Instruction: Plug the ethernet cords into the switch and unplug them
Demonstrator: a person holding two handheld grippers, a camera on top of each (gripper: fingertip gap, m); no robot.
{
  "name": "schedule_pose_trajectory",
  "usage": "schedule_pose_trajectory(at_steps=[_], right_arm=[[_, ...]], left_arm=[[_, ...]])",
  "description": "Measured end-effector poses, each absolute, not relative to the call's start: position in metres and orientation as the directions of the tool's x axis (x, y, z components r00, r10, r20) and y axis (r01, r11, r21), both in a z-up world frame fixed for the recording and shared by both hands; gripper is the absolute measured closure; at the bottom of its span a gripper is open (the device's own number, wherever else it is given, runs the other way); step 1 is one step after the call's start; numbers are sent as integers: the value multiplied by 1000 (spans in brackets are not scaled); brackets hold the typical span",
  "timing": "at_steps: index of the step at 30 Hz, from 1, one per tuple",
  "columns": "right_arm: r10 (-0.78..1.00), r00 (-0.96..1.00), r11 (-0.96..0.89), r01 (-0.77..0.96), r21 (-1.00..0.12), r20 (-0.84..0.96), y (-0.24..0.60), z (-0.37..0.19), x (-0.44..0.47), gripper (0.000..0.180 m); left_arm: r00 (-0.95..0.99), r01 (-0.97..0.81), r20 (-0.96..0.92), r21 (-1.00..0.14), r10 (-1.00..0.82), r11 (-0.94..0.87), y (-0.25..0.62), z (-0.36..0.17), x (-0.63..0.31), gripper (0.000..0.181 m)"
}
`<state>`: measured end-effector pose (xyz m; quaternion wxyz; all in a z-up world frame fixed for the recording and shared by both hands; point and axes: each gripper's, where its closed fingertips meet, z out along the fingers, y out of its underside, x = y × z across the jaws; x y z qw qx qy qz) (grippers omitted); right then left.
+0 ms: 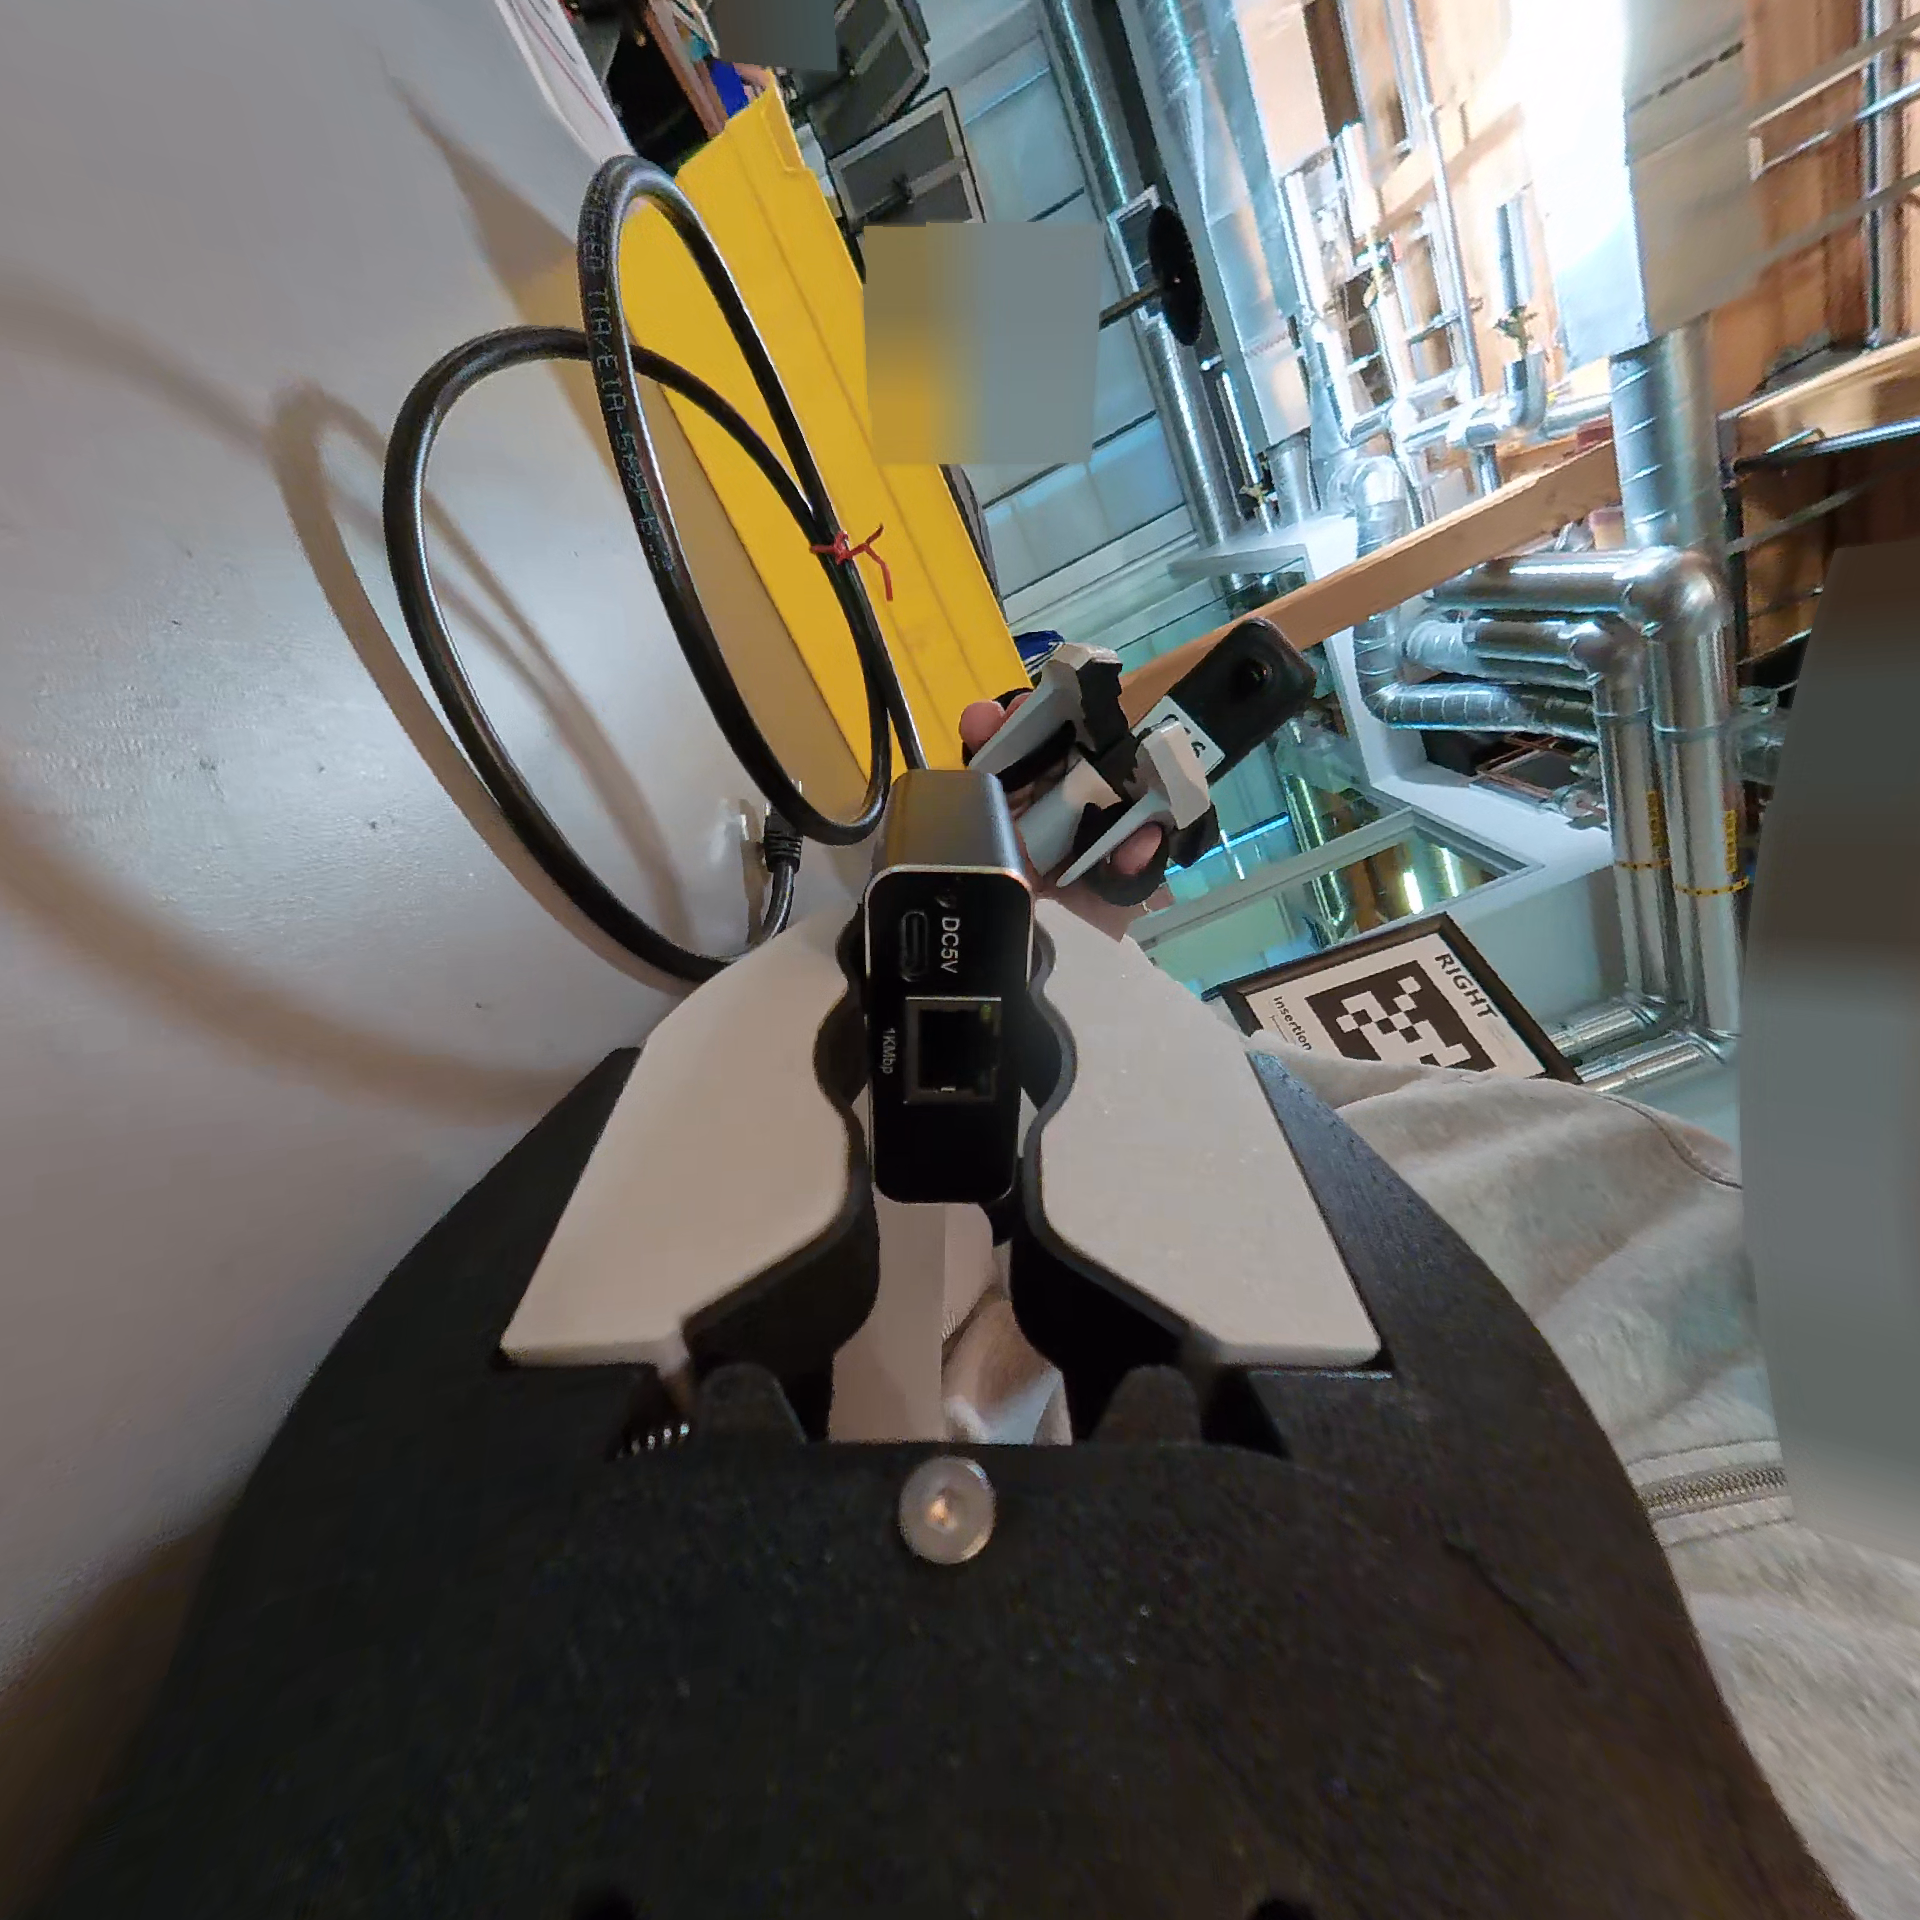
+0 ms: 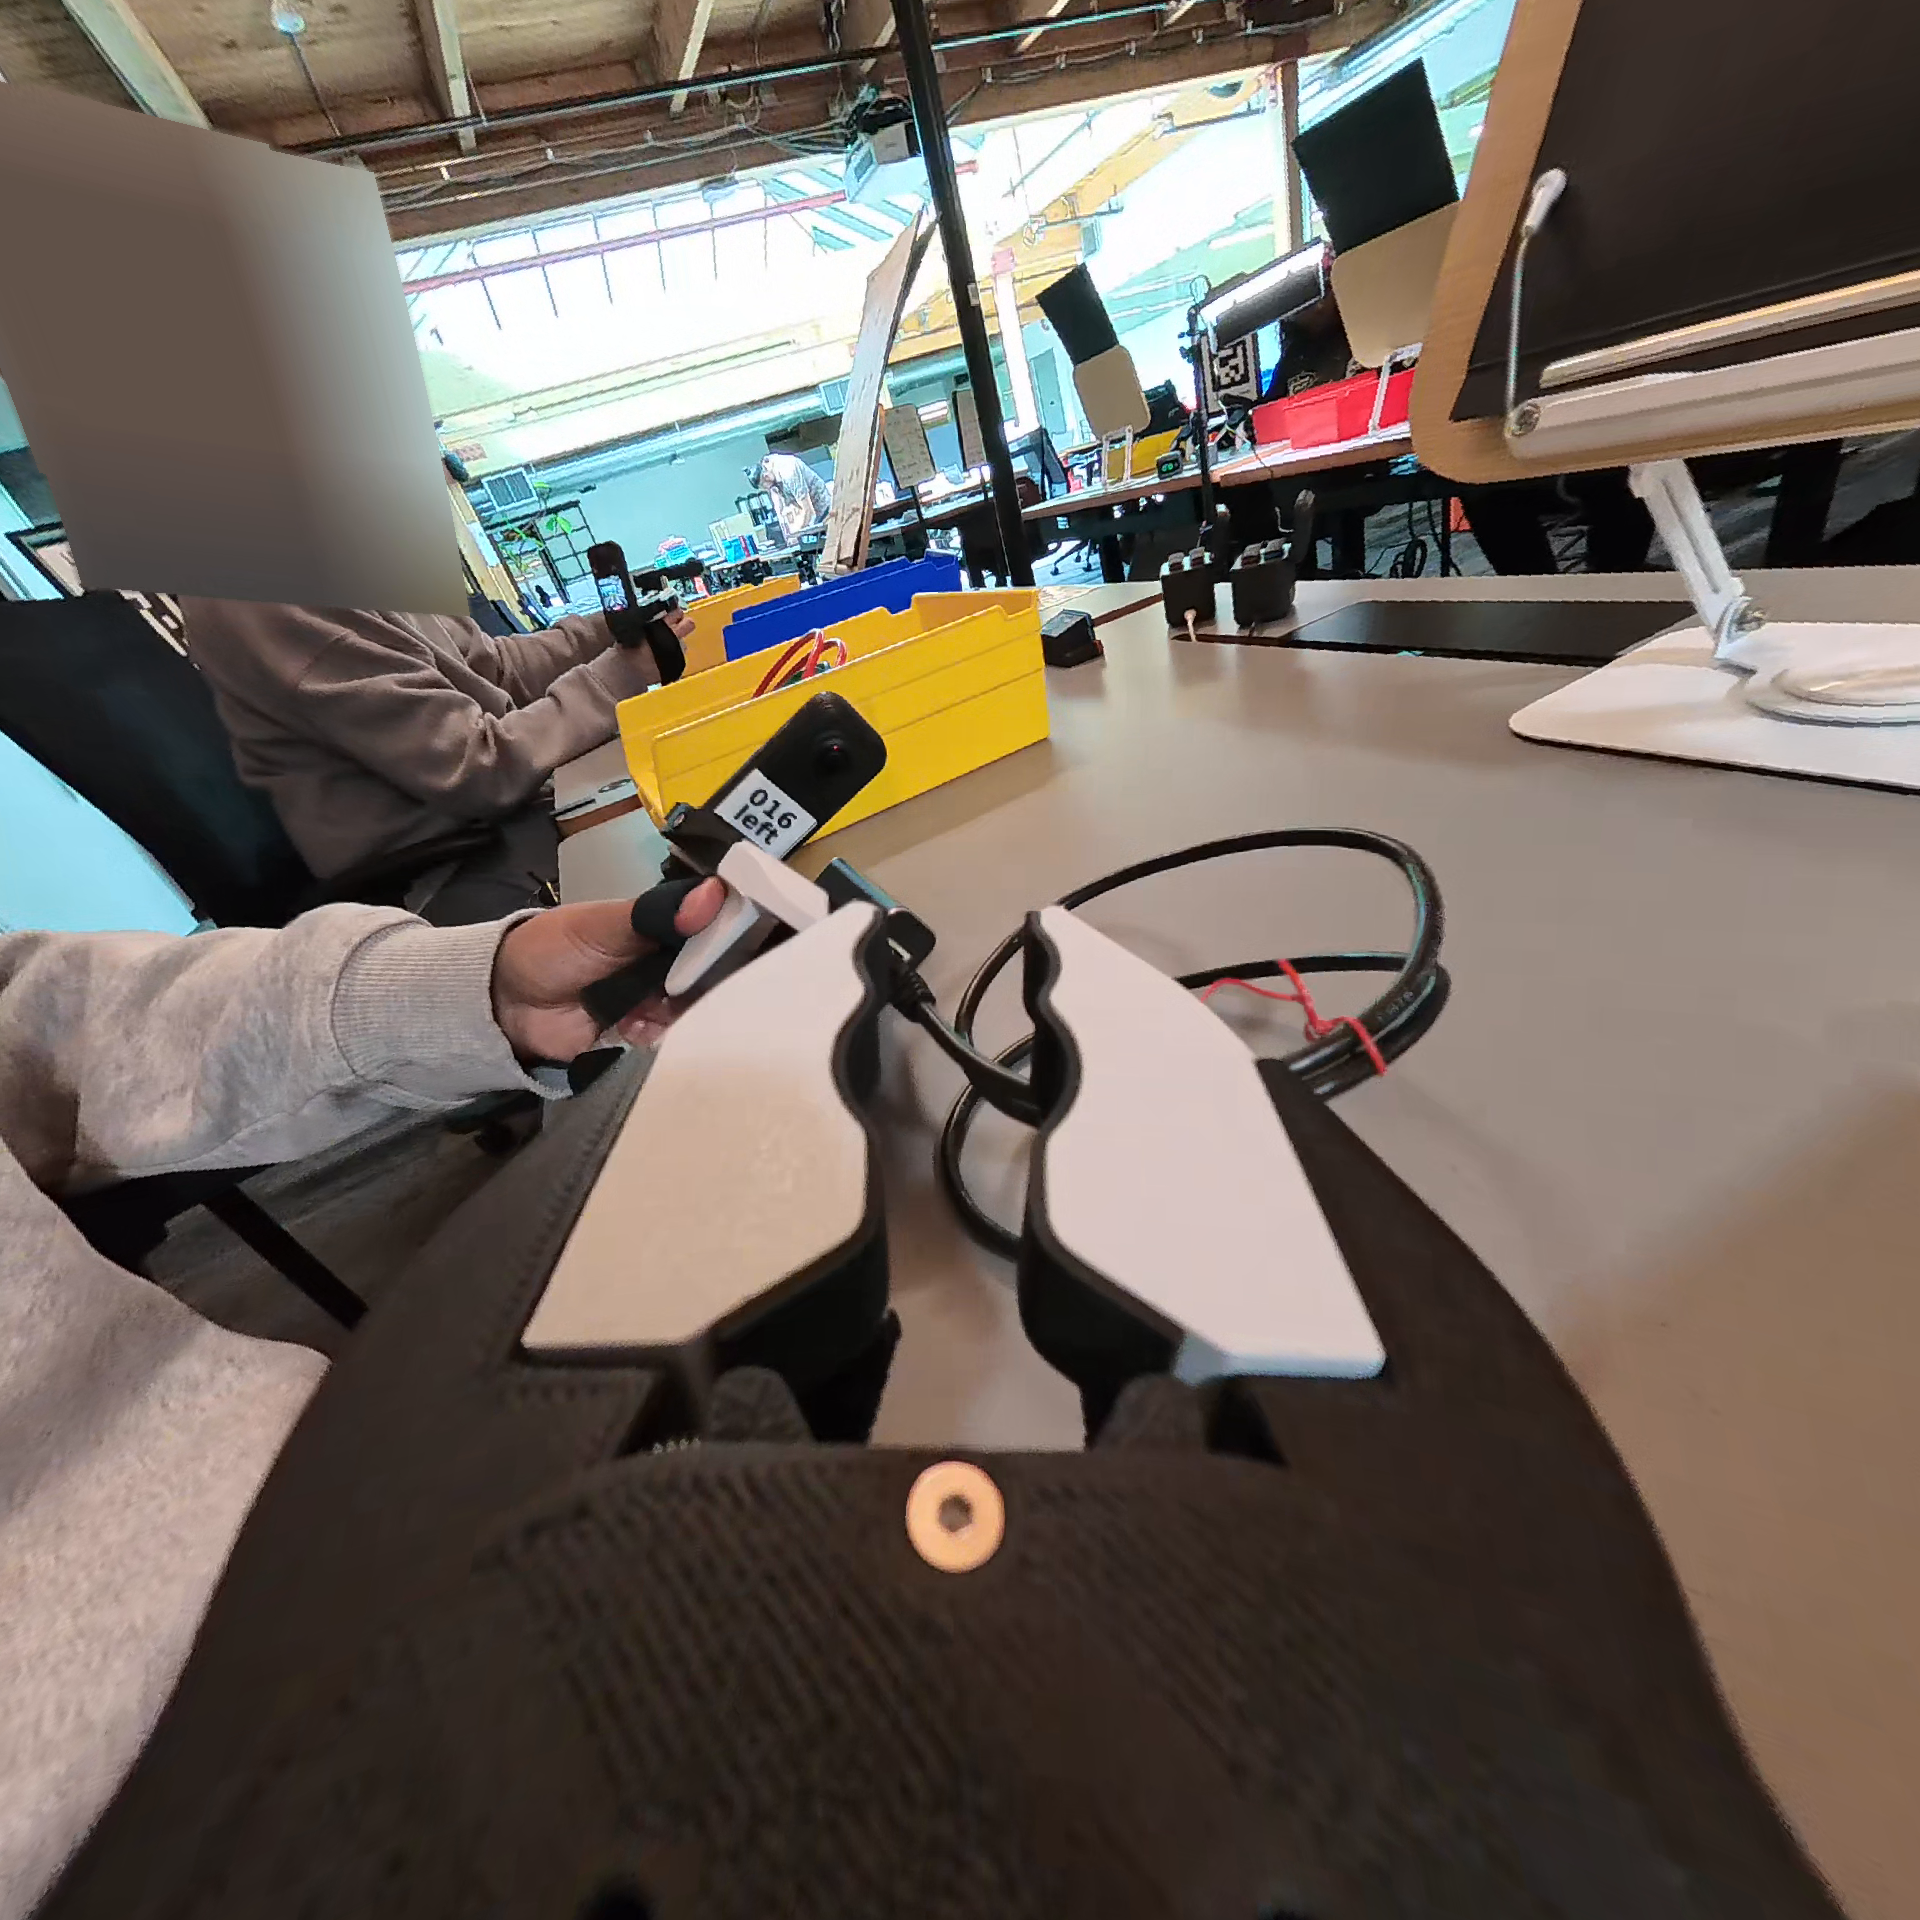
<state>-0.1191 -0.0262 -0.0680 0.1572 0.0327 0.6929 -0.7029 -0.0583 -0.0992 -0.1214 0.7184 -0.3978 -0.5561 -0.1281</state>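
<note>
my left gripper [image 1: 948,1049] was clamped on the switch [image 1: 945,1013], its ports facing me. my right gripper [image 2: 951,982] hung wide open and empty, the cord [image 2: 1226,966] coiled on the table [image 2: 1558,935] past its tips, plug at 12 o'clock. a yellow bin [image 2: 914,686] sat farther off at 11.

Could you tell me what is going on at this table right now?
A person holds a hand-held gripper in each hand. The left hand-held gripper is clamped on a small black switch, whose port facing the camera is empty. The right hand-held gripper is open above the coiled black cord on the table.
</note>
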Motion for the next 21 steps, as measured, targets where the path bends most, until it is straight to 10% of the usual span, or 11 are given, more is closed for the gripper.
schedule_pose_trajectory(at_steps=[21], right_arm=[[-64,-962,291,235,-927,-264,-35,-114,-125,162]], left_arm=[[356,600,913,-387,200,700,-108,-116,-58,157]])
